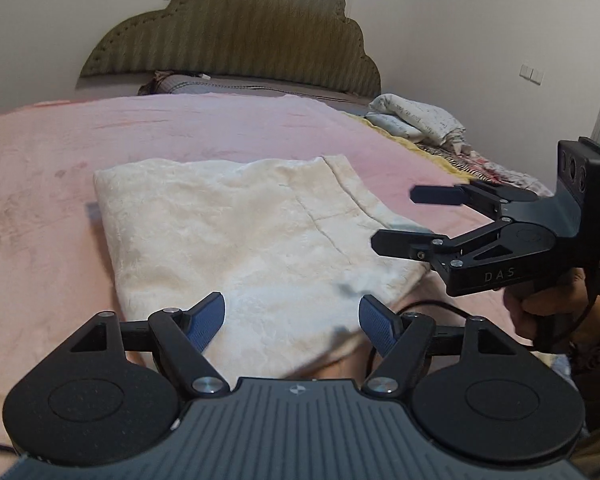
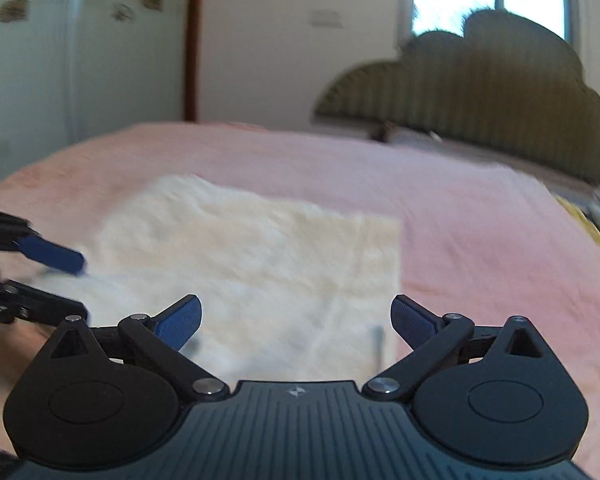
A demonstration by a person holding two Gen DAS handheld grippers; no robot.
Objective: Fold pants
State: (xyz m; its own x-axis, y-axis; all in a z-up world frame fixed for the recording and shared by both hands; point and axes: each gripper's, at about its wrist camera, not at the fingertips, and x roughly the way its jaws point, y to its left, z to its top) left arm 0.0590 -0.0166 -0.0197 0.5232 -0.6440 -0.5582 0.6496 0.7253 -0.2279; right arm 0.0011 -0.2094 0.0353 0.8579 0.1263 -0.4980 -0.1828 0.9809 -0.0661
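The cream pants [image 1: 236,236] lie folded into a flat, roughly square bundle on the pink blanket [image 1: 100,136] that covers the bed, and everything else is placed here against that bundle. Its near edge hangs toward the camera side of the bed, while its far edge lies toward the green scalloped headboard [image 1: 236,36], with a broad stretch of bare blanket between the two. The left gripper [image 1: 292,322] hovers over the near edge of the pants with its blue pads [image 1: 208,320] spread wide apart; nothing is between them and they do not touch the cloth. The right gripper [image 1: 392,218] hangs just off the right side of the pants, near the right front corner, held by a hand [image 1: 540,300] on its grip; its fingers stand fully spread and hold nothing. In the right wrist view, which is blurred, the same right gripper [image 2: 296,322] faces the pants [image 2: 260,272] from their near right side, with the left gripper [image 2: 66,280] at their left edge. Beyond the pants to the right, near the headboard, lies a crumpled pile of printed bedding [image 1: 420,120].
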